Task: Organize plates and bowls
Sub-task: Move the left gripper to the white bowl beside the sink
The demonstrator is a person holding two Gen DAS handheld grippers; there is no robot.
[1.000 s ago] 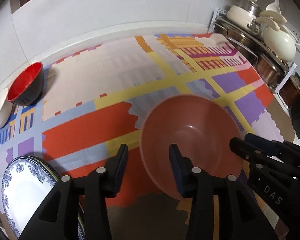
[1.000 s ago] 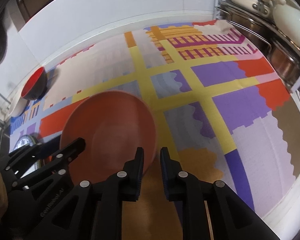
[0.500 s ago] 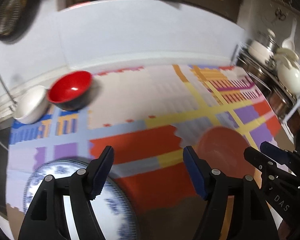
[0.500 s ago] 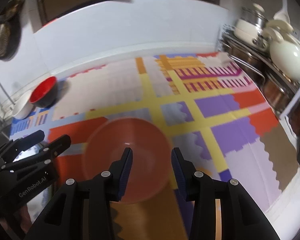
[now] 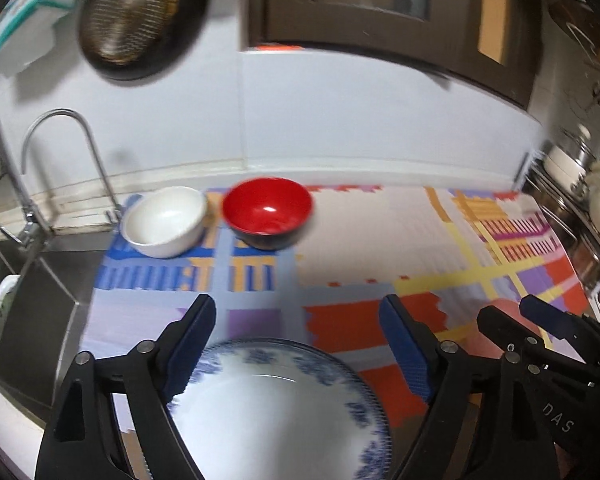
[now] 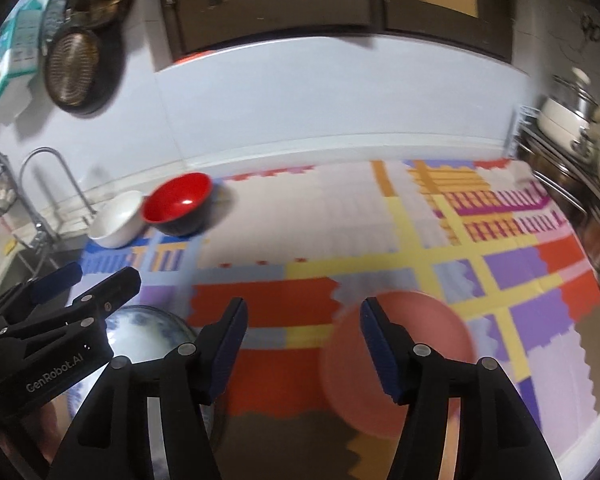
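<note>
Grippers: left gripper (image 5: 298, 344) and right gripper (image 6: 302, 338) both just opening, jaws apart, nothing between. Pink bowl (image 6: 396, 364) on patterned mat (image 6: 340, 216); red bowl (image 5: 267, 212), white bowl (image 5: 164, 221) at mat's far edge; blue-and-white plate (image 5: 276, 412) at near edge.

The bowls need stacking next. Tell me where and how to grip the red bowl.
Grip the red bowl by its near rim, one finger inside and one outside, coming from above. It stands upright and open, and the white bowl crowds its left side, so the near or right rim is probably freer.
</note>
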